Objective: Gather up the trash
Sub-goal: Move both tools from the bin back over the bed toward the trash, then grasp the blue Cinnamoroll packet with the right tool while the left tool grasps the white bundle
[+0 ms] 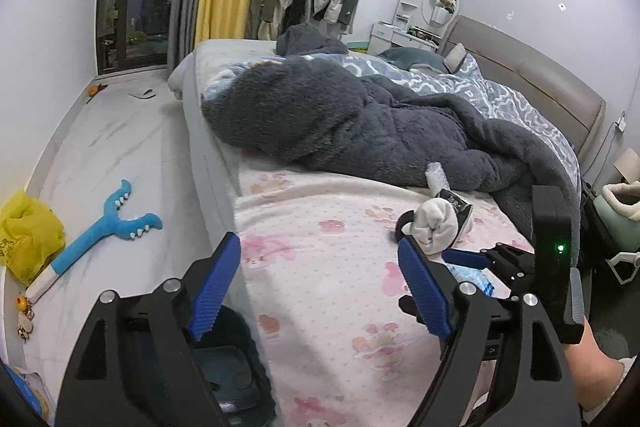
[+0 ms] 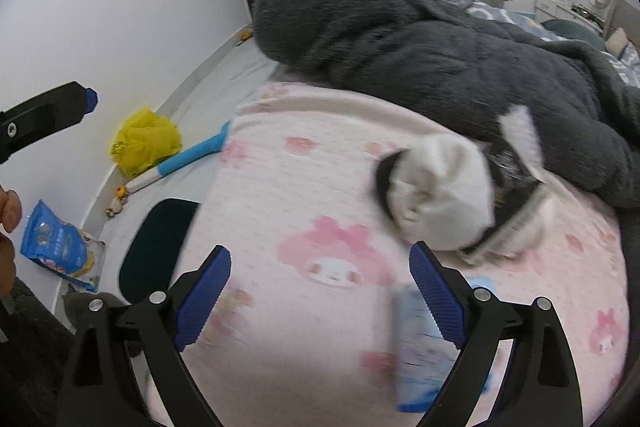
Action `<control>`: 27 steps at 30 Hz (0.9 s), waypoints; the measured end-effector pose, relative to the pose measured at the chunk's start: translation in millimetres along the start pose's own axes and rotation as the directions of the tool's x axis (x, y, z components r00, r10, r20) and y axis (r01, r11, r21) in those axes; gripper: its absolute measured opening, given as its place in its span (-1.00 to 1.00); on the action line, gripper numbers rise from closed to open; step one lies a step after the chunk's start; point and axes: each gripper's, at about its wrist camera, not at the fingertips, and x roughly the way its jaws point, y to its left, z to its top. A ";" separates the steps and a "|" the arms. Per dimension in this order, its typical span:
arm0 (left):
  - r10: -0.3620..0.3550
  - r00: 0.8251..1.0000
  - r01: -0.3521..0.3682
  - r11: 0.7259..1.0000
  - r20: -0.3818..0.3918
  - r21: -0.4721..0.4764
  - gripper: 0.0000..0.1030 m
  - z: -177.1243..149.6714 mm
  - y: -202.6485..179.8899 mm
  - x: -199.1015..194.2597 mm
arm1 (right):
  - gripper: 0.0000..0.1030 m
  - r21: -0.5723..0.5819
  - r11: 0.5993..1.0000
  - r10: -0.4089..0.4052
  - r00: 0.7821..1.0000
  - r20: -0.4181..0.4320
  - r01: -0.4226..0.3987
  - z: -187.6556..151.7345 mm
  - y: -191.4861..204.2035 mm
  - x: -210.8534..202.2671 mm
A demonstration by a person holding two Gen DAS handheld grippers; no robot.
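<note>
A white wad of paper or cloth (image 2: 440,187) lies on the pink blanket (image 2: 312,195) with a dark wrapper (image 2: 508,163) behind it. It also shows in the left wrist view (image 1: 434,225). A light blue packet (image 2: 420,343) lies flat by my right gripper's right finger. My right gripper (image 2: 320,275) is open and empty above the blanket, close in front of the wad. My left gripper (image 1: 318,265) is open and empty over the bed's edge. The right gripper (image 1: 480,259) appears in the left wrist view beside the wad.
A dark fleece blanket (image 1: 360,119) is heaped on the bed. A dark bin (image 2: 156,247) stands on the floor beside the bed. On the floor lie a yellow plastic bag (image 2: 144,141), a blue toy (image 1: 108,227) and a blue snack bag (image 2: 56,247).
</note>
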 end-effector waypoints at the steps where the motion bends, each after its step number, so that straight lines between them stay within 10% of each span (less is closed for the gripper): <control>1: -0.005 1.000 0.005 1.000 -0.007 0.003 0.62 0.0 -4.5 4.4 | 0.79 0.010 1.000 -0.010 1.000 -0.002 0.010 -2.6 -7.1 -1.0; 22: -0.068 0.994 0.070 0.997 -0.080 0.017 0.67 -4.7 -58.2 58.7 | 0.86 0.102 0.995 -0.019 1.000 -0.007 0.020 -42.9 -71.2 -7.9; 27: -0.086 0.992 0.089 0.996 -0.091 0.030 0.67 -6.6 -70.3 69.6 | 0.29 0.080 0.997 -0.022 1.000 -0.017 0.023 -50.3 -72.1 -4.9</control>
